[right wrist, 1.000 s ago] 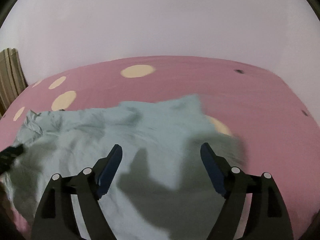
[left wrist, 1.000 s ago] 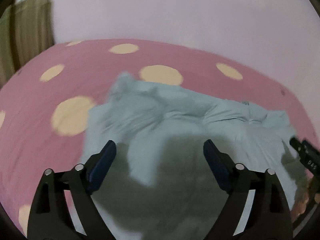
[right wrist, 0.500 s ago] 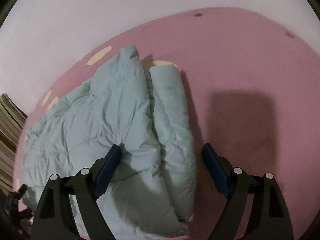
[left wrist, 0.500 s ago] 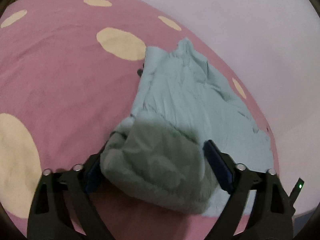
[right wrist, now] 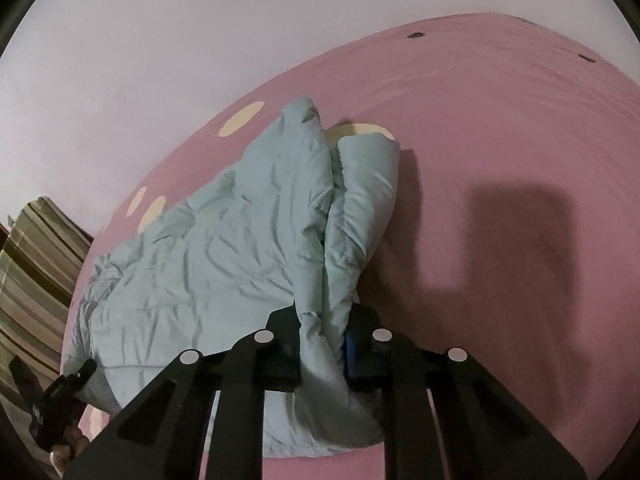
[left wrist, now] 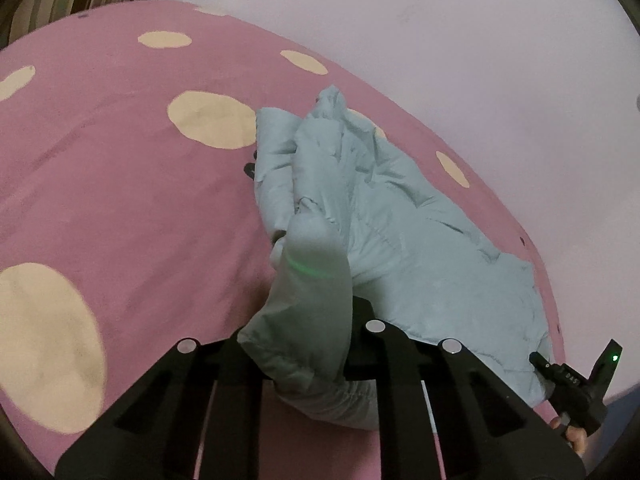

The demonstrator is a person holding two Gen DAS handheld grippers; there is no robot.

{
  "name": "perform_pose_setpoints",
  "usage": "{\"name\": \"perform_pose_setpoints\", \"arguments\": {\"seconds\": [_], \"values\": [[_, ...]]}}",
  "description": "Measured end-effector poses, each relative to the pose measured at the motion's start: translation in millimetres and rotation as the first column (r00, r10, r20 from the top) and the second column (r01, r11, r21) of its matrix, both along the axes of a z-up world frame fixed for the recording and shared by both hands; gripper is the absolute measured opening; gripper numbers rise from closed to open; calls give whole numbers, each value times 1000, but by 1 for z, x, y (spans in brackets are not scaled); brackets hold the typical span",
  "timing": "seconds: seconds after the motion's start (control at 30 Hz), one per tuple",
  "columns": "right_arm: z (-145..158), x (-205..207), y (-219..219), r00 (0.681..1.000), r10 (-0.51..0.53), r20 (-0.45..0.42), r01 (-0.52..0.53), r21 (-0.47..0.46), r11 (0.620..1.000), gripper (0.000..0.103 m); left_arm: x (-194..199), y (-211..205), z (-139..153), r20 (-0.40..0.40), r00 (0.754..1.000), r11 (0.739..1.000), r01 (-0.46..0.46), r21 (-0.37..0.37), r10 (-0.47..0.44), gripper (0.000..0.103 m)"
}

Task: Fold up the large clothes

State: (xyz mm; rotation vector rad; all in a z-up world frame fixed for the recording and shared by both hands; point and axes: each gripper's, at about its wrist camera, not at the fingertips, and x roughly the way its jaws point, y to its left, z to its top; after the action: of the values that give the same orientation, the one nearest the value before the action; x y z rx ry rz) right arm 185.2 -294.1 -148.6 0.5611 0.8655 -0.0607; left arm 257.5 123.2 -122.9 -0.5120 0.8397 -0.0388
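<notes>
Since a second ago, when the pale blue garment (left wrist: 400, 240) lay spread flat under both wide-open grippers, it has been gathered into a long rumpled bundle, and both sets of jaws have just been closing with cloth between them. That garment, puffy and quilted, now lies on the pink bedspread (left wrist: 120, 200) with cream dots, stretching away from the fingers of each tool toward the wall. At its near end in the left wrist view, a thick fold rises straight up between the black fingers of the left gripper (left wrist: 308, 344), which are clenched on it; the pads themselves are buried in the fabric, and a faint green line of light crosses the cloth just above them. In the right wrist view the other end of the same garment is pinched the same way: the right gripper (right wrist: 322, 352) has its fingers pressed in on a bunched ridge of cloth, a strip of blue pad (right wrist: 351, 354) showing against the right side of the fold. Beyond the right fingers the garment splits into two rolled ridges lying side by side, the rest spreading out to their left. To the right of those fingers the bedspread (right wrist: 520, 160) carries a dark shadow. Each tool also shows at the edge of the other's view. A striped cloth (right wrist: 32, 272) lies far off to the left of the right fingers, beyond the bed's edge. No container is in sight.
</notes>
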Motion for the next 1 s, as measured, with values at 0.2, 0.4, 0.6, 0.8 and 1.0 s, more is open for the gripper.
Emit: {"name": "perform_pose_setpoints", "arguments": {"seconds": [0.2,0.4,0.6,0.8,1.0], "values": [[6,-31,5,1000,14,0,-14,17,1000,15,-46,12,14,-6,1000,999,29,18,-29,12],[5,-72,8,1000,15,-10,-14,52,999,15,-101,28,14,-29,999,999,37,-9,-37,12],[1,-109,18,999,35,-24,-34,47,998,15,-150,39,12,-34,999,999,35,3,-34,12],[0,-123,28,998,52,-28,-51,31,998,15,-173,50,2,-60,998,1000,13,-13,-14,12],[1,-121,28,999,45,-22,-45,34,998,15,-185,48,3,-55,998,1000,20,13,-19,12]]}}
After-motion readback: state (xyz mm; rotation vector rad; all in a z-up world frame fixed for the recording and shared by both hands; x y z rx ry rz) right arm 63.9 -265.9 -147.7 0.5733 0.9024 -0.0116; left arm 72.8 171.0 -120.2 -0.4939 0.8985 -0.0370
